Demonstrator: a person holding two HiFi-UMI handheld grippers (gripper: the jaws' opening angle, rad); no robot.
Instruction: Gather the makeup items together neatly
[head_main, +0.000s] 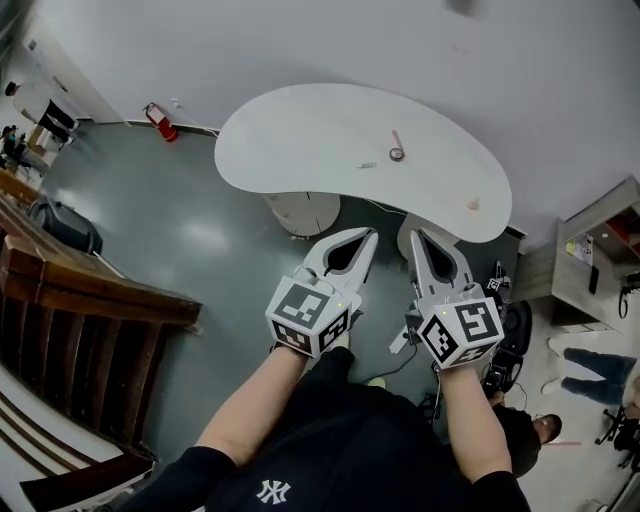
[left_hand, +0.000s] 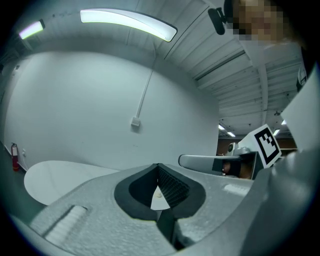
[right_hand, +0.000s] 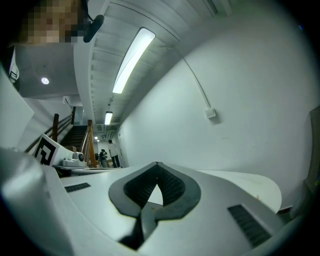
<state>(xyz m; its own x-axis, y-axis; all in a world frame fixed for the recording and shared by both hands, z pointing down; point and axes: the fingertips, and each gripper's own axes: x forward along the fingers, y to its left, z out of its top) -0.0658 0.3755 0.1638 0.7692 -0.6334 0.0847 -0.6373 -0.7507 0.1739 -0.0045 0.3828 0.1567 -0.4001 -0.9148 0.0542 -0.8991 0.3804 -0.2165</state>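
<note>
On the white kidney-shaped table (head_main: 300, 130), three small makeup items lie apart. A pink stick with a small round piece (head_main: 396, 148) is near the middle. A tiny pale item (head_main: 368, 165) lies to its left, and a small beige item (head_main: 473, 204) sits near the right edge. My left gripper (head_main: 371, 236) and right gripper (head_main: 415, 237) hover side by side short of the table's near edge, both shut and empty. In the left gripper view the left gripper (left_hand: 158, 165) points over the table (left_hand: 55, 180). The right gripper view shows the right gripper (right_hand: 157, 164) closed above the table (right_hand: 250, 182).
Two round pedestals (head_main: 303, 212) carry the table on a grey floor. A red fire extinguisher (head_main: 160, 122) stands by the far wall. A wooden stair railing (head_main: 90, 300) runs at the left. At the right are a shelf unit (head_main: 600, 240), floor equipment (head_main: 505, 335) and a person's legs (head_main: 590, 365).
</note>
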